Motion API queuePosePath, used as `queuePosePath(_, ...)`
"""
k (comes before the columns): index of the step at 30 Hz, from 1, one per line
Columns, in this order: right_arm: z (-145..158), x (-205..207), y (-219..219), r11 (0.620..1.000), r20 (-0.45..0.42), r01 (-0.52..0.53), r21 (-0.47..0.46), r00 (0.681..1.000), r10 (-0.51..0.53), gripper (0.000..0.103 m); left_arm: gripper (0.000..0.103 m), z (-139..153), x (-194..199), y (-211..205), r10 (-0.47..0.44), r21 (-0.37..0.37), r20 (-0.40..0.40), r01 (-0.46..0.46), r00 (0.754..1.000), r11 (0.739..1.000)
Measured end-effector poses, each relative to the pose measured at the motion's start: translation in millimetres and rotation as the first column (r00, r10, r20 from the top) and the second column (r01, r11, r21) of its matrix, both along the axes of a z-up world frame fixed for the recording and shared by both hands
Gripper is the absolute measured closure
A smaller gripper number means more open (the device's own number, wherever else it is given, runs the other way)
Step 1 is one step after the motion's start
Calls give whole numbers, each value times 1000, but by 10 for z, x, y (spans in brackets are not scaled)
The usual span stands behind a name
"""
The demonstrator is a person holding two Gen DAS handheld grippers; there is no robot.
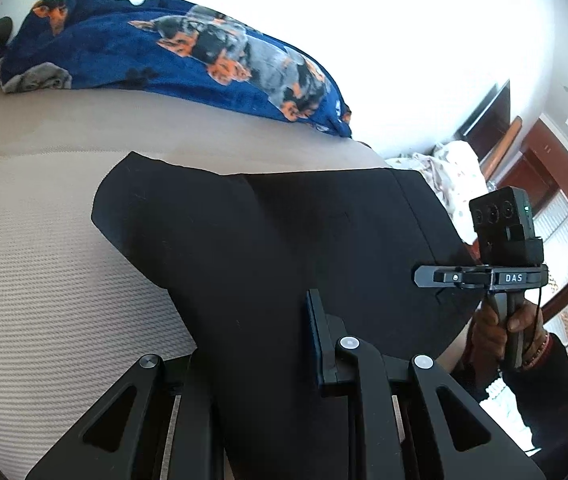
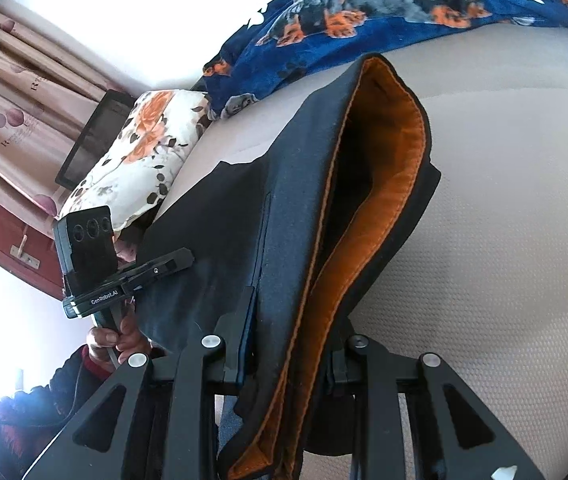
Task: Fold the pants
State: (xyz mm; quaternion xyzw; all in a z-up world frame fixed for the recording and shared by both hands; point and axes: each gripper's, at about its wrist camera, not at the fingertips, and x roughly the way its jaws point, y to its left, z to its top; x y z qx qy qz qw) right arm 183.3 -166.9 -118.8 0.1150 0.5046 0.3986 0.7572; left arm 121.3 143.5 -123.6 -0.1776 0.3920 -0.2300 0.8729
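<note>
Beige bed (image 1: 44, 240); black pants (image 1: 268, 240) lifted, pinched between both left gripper (image 1: 252, 344) and right gripper (image 2: 289, 340).

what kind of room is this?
Most likely a bedroom: black pants lie on a beige textured mattress, with a blue dog-print fleece blanket and a floral pillow alongside pink curtains.

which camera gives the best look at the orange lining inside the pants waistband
The right wrist view: the orange lining runs open along the waistband of the black pants, pinched by the right gripper. The left wrist view shows only plain black cloth, no lining.
</note>
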Motion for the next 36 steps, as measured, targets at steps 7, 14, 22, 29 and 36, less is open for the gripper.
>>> queuePosePath(7,25,104,209,1000,6,-6,-2,1000,6,77,84,67,60,152,39,39,29,-40,999,998)
queuePosePath(14,69,237,465,1000,12,-14,-1,1000,14,77,83,144,163,351,82,75,63,-87,995,993)
queuePosePath(22,54,426,760,1000,8,-22,4,1000,22,77,84,155,289,596,121,101,83,-130,989,986)
queuePosePath(29,29,605,974,999,8,-30,11,1000,30,77,84,155,458,776,142,121,96,-154,985,981)
queuePosePath(36,29,833,1179,999,19,-40,17,999,40,77,84,196,657,936,171,145,122,-188,978,971)
